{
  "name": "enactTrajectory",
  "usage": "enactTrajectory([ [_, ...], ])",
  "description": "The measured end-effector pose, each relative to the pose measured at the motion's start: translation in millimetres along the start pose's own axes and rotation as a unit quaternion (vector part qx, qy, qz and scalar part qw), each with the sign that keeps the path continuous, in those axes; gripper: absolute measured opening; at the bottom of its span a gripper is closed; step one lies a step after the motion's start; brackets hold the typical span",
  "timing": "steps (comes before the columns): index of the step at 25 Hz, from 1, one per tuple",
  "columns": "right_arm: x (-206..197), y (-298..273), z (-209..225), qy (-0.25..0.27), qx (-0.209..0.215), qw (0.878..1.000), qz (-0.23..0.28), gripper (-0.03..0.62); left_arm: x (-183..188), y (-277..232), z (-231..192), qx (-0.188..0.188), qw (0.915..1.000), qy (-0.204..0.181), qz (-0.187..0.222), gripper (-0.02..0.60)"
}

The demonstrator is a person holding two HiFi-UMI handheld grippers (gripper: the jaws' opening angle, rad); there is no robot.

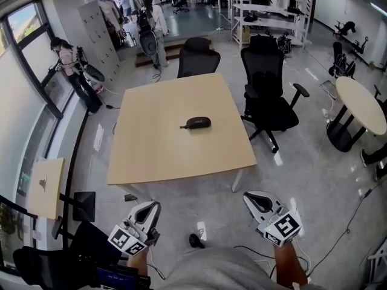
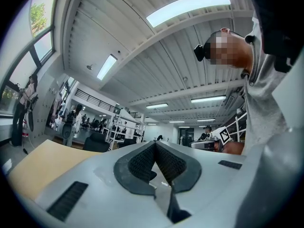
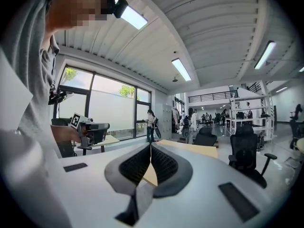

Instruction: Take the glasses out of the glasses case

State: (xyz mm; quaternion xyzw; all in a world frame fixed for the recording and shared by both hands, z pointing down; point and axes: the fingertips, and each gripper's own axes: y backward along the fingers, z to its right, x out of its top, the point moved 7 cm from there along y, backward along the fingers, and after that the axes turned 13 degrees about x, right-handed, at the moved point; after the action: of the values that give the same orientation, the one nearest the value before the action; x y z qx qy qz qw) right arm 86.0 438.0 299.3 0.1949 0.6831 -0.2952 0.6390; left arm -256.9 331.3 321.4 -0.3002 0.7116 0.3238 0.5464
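1. On the wooden table (image 1: 157, 156), near its middle, lies the dark glasses case (image 1: 197, 122). Its long axis runs roughly from 9 o'clock to 3 o'clock in my head view, and a small tab sticks out at the 9 o'clock end.
2. At this size I cannot make out the lid seam or anything inside the case. My forearms are cut off by the bottom edge of the head view.
3. My left gripper (image 1: 152, 206) has its pads pressed together with nothing between them. My right gripper (image 1: 251, 198) is closed and empty in the same way.
4. From the left gripper the case sits at about 1 o'clock, and from the right gripper at about 11 o'clock. It is well apart from both, with the near table edge between them and it.
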Motion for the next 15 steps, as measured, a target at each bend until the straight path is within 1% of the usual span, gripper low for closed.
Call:
enactTrajectory([
  [5,10.4,-40.2,13.5,0.003,-0.017,1.000,0.004,0.008,5.8,-21.5,-41.9,-0.021,0.9998,0.000,0.003,0.006],
  [15,24.3,-111.5,15.4,0.004,-0.044,0.999,-0.007,0.008,12.0,-37.0,-123.2,-0.051,0.9985,0.019,0.006,0.006],
])
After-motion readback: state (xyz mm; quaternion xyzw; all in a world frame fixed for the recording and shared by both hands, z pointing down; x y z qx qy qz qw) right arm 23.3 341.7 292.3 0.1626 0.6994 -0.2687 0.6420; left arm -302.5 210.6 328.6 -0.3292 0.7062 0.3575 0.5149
